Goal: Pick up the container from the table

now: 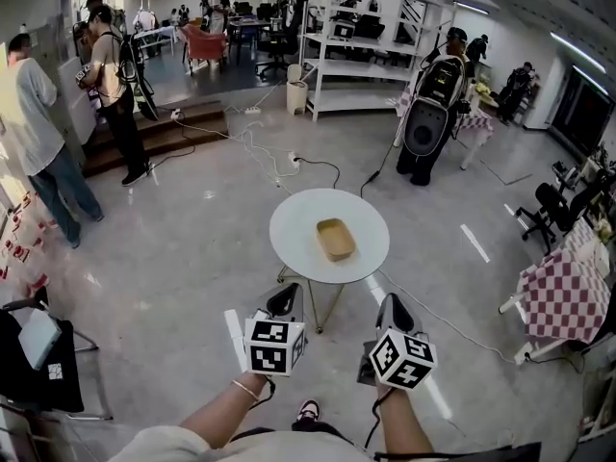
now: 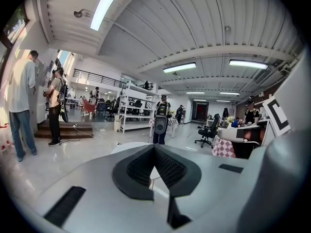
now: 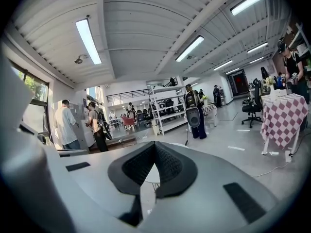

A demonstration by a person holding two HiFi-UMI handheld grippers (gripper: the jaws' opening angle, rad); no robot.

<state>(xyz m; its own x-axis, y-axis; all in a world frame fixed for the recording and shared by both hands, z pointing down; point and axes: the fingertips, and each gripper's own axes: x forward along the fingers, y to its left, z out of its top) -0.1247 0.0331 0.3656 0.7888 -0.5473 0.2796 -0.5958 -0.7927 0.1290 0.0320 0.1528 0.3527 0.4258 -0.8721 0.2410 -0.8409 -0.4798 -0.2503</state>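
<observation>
Round table stands alone, with bare floor all round its edge. A checkered table is well off to the right. We hold the left gripper and right gripper short of the near rim, both with tips pressed together on nothing. The container sits mid-table, clear of the rim: tan, shallow, rectangular, with rounded corners.

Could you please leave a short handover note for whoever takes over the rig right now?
Left hand-held gripper: shut, empty, short of the round white table.
Right hand-held gripper: shut, empty, beside the left one.
Tan container: sits near the middle of the table, untouched.
Done: nothing picked up.
To do: reach the table, open the jaws, then grasp and lift the container.
</observation>
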